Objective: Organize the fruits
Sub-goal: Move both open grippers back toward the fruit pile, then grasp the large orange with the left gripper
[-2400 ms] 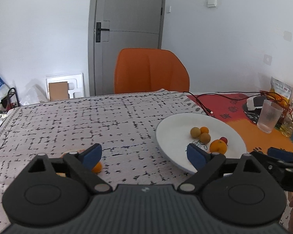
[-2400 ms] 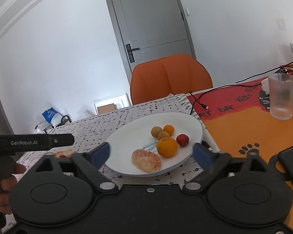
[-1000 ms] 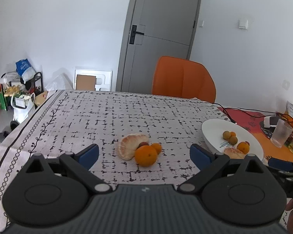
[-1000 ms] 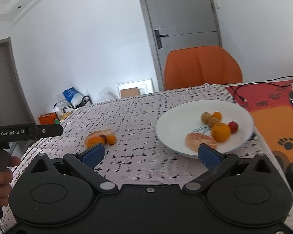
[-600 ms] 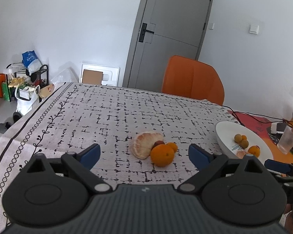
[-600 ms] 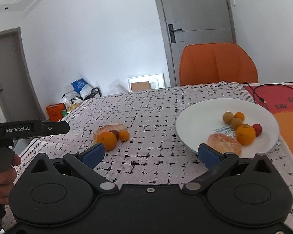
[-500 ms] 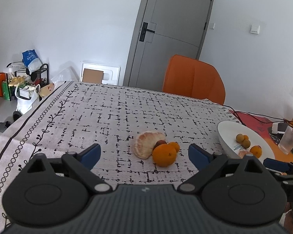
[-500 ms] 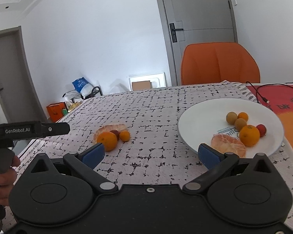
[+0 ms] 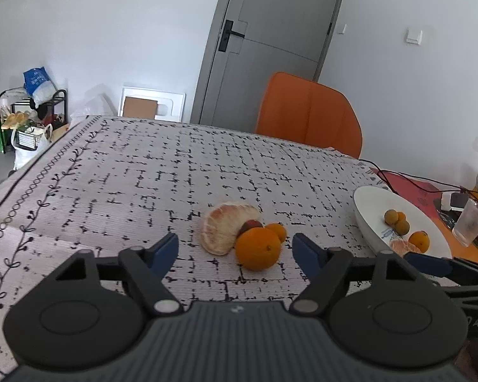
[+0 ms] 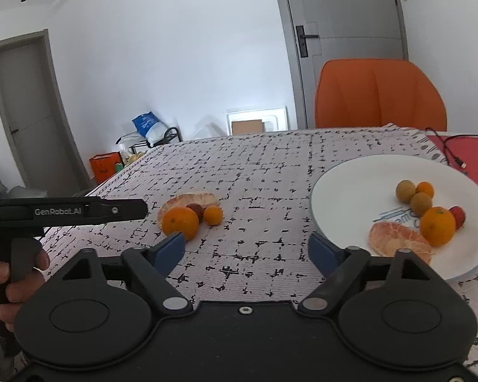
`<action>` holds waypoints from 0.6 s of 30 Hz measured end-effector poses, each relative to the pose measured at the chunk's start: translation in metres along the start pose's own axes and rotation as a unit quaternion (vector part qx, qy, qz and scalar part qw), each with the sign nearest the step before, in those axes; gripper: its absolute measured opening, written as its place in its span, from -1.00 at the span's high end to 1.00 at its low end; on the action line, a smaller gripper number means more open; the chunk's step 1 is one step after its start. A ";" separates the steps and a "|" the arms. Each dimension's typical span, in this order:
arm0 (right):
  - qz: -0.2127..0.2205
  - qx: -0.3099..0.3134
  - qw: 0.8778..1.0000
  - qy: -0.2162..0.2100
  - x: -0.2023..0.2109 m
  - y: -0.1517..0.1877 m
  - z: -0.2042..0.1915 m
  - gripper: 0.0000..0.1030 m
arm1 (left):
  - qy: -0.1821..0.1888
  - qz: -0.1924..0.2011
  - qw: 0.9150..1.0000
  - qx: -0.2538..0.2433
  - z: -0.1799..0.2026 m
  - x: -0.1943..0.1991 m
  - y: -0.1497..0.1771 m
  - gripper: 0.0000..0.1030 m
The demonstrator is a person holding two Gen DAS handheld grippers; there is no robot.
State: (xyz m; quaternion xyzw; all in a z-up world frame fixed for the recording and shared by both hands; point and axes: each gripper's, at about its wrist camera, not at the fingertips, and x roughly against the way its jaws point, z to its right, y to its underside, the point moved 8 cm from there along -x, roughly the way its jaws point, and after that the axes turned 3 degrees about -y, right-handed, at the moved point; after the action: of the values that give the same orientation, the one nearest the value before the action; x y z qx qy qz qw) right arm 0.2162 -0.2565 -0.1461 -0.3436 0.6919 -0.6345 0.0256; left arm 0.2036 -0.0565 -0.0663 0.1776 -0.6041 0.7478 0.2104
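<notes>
On the patterned tablecloth lies a small heap of fruit: a large orange (image 9: 257,248) (image 10: 180,222), a peeled pomelo piece (image 9: 221,230) (image 10: 188,200), a small orange (image 9: 277,230) (image 10: 213,215) and a dark red fruit (image 9: 250,224) between them. My left gripper (image 9: 235,250) is open and empty, just before the large orange. A white plate (image 10: 344,187) (image 9: 366,219) to the right holds an orange (image 10: 437,226), a pomelo piece (image 10: 398,238), two brown fruits, a small orange and a red fruit. My right gripper (image 10: 248,250) is open and empty, between heap and plate.
An orange chair (image 9: 306,114) stands at the table's far side. A red-orange mat with black cables (image 9: 414,183), a ribbed glass (image 9: 470,222) and packets lie right of the plate. Bags and a rack (image 9: 25,117) stand on the floor at the left.
Both grippers have swung left, away from the plate and toward the fruit heap. My left gripper has come closer to the large orange. Both stay open.
</notes>
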 end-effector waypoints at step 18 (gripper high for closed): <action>-0.012 -0.012 1.000 -0.004 -0.012 -0.003 0.012 -0.33 | 0.023 -0.030 0.999 -0.006 0.023 -0.037 0.005 -0.12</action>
State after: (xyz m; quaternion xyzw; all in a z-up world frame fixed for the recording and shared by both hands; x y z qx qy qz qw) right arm 0.2326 -0.2608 -0.1509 -0.3552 0.6949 -0.6250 0.0166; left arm 0.2328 -0.0837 -0.0845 0.1775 -0.5981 0.7413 0.2475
